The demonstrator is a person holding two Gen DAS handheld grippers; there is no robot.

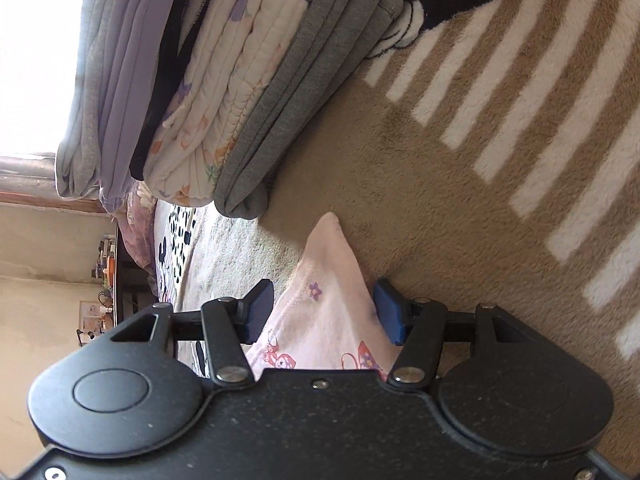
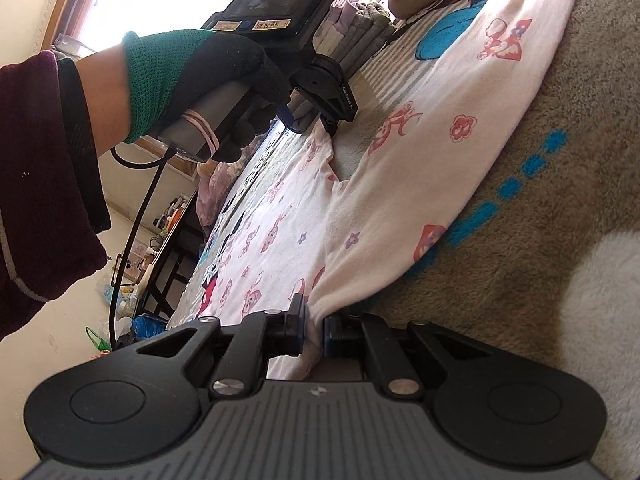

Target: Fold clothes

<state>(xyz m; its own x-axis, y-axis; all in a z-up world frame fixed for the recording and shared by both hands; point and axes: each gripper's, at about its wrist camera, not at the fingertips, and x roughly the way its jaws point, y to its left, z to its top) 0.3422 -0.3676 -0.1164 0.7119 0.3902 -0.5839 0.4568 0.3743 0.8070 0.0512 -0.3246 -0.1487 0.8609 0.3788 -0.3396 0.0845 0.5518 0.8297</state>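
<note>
A pale pink garment (image 2: 400,168) with small cartoon prints lies spread on a beige plush blanket (image 2: 540,240). My right gripper (image 2: 314,326) is shut on a bunched edge of it at the near side. A corner of the same garment (image 1: 328,300) pokes up between the blue pads of my left gripper (image 1: 324,312), whose jaws stand apart around the cloth. The left gripper also shows in the right wrist view (image 2: 312,124), held by a gloved hand (image 2: 200,80) at the garment's far edge.
A stack of folded clothes (image 1: 224,80), grey, lilac and floral, sits on the blanket just beyond the left gripper. The blanket has white stripes (image 1: 520,120). A window (image 1: 36,40) and a dark table with clutter (image 2: 168,240) lie past the bed.
</note>
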